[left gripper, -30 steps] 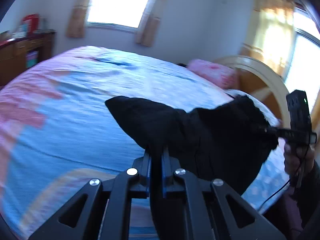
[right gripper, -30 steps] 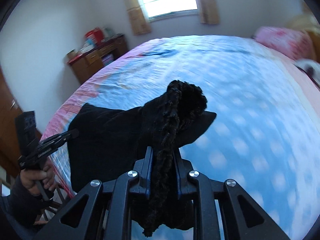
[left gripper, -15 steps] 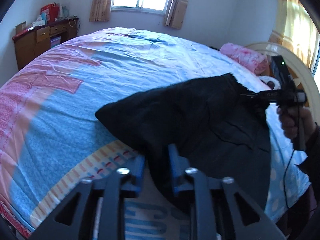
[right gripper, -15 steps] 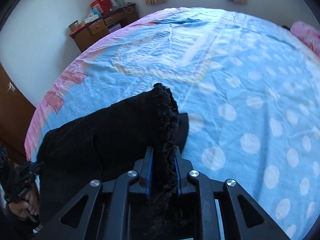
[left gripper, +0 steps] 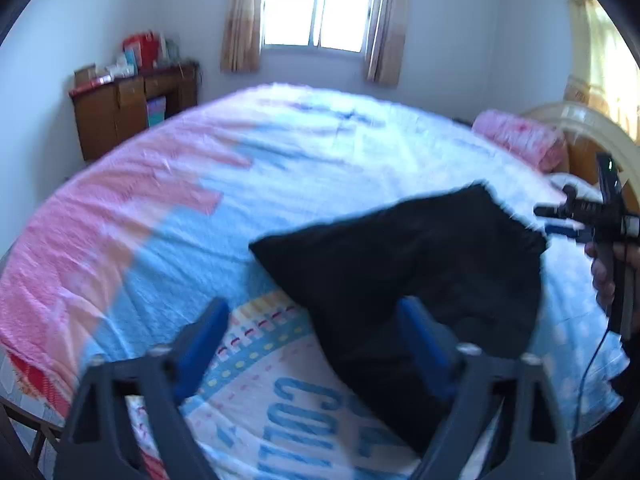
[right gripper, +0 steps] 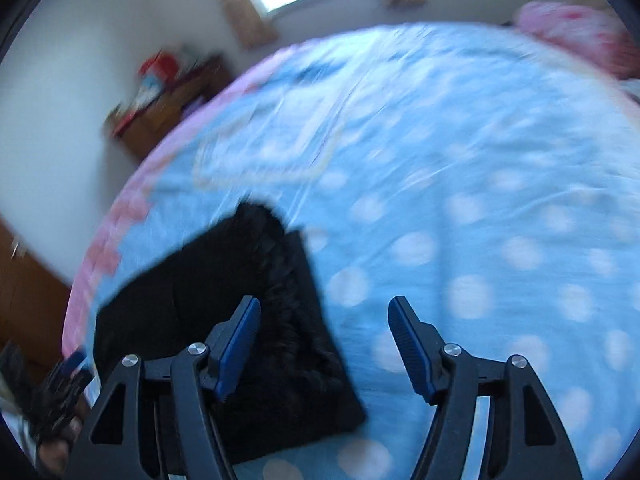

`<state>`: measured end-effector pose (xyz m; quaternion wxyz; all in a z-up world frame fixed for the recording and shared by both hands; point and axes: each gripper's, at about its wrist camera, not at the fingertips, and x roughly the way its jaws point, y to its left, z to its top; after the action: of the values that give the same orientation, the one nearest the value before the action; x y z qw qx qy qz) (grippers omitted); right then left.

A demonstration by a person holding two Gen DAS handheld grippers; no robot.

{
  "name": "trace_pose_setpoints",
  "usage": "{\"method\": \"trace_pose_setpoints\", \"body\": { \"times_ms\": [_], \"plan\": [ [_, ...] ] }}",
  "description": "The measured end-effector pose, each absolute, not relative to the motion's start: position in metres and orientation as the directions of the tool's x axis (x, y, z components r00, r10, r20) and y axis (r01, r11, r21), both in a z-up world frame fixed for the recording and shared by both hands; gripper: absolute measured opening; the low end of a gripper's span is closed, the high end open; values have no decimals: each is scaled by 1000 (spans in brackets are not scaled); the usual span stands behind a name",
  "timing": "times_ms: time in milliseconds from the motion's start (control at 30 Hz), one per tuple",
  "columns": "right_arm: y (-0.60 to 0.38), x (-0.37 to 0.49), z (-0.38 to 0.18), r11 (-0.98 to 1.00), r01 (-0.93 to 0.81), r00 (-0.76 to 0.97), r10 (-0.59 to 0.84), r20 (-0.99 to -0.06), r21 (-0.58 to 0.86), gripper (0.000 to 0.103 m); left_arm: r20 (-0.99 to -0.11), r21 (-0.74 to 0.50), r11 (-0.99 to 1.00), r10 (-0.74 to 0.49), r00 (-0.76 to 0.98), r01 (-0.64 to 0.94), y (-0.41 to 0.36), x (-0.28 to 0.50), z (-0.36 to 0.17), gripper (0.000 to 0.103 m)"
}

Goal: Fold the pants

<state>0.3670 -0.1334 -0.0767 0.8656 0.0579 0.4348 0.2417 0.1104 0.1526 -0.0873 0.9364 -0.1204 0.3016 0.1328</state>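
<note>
The black pants point(left gripper: 404, 272) lie loose in a folded heap on the blue and pink bed cover point(left gripper: 152, 236), near its front edge. My left gripper point(left gripper: 312, 316) hovers over their near corner, its jaws opening wide; the cloth lies under them and no pad presses on it. In the right wrist view the pants point(right gripper: 208, 280) show a fuzzy hem. My right gripper point(right gripper: 324, 320) is also opening, with that hem under its left finger and bare cover between the pads. A hand point(left gripper: 608, 276) holds the right gripper point(left gripper: 544, 220) at the pants' far corner.
A wooden cabinet point(left gripper: 132, 116) with boxes on top stands by the far left wall. A pink pillow point(left gripper: 524, 144) and a curved headboard point(left gripper: 592, 128) are at the right. A curtained window point(left gripper: 320, 4) is behind the bed. The cover point(right gripper: 480, 200) stretches wide to the right.
Both grippers were shut on the pants and held them up; both have now opened and let go. The pants have dropped flat onto the bed, and both hands have sunk.
</note>
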Motion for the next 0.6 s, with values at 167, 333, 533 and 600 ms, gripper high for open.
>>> {"method": "trace_pose_setpoints", "body": {
  "times_ms": [167,333,533,600],
  "plan": [
    [-153,293,-46,943,-283,625,321,-712,177,68,-554,-106,962,154,818,-253,120,88,-61,101],
    [-146,185,-39,914,-387,643,365,-674,125,71,-550,-58,987,96,830,-152,92,69,-56,103],
    [-129,133,-26,909,-413,685,356,-635,64,77,-571,-81,989,55,819,-123,78,63,-56,103],
    [-130,126,-19,901,-422,685,391,-614,104,78,-554,-63,992,58,831,-111,73,60,-49,103]
  ]
}}
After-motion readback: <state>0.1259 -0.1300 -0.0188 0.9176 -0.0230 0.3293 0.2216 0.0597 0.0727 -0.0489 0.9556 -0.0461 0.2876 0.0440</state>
